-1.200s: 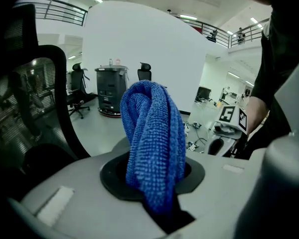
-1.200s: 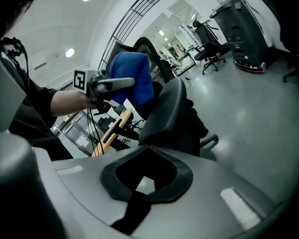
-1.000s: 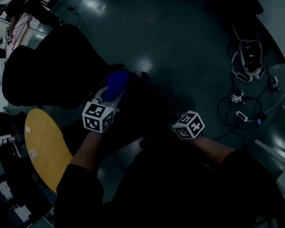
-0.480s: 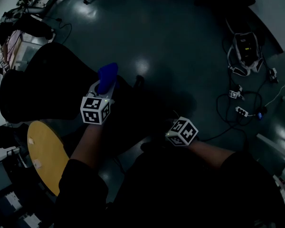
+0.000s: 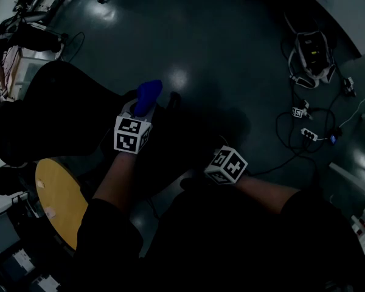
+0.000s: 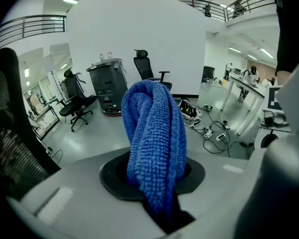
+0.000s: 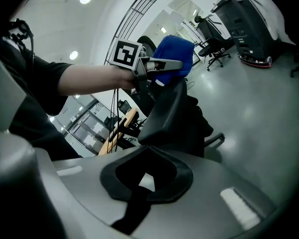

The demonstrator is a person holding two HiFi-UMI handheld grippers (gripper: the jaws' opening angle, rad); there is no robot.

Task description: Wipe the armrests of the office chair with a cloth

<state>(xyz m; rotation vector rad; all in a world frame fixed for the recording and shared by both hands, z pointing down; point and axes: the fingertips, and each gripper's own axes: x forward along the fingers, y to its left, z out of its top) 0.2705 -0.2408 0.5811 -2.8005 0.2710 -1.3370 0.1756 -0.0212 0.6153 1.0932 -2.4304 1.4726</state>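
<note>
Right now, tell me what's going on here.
A person holds a hand-held gripper in each hand beside a black chair. The left hand-held gripper is shut on a blue cloth, held at the top end of the chair's armrest; whether the cloth touches it can't be told. The right hand-held gripper is lower down, shut and empty, pointed at that armrest.

Blue cloth (image 6: 154, 148), bunched upright in left gripper (image 5: 139, 107) jaws, poss. touching black office-chair armrest (image 7: 164, 113).
</note>
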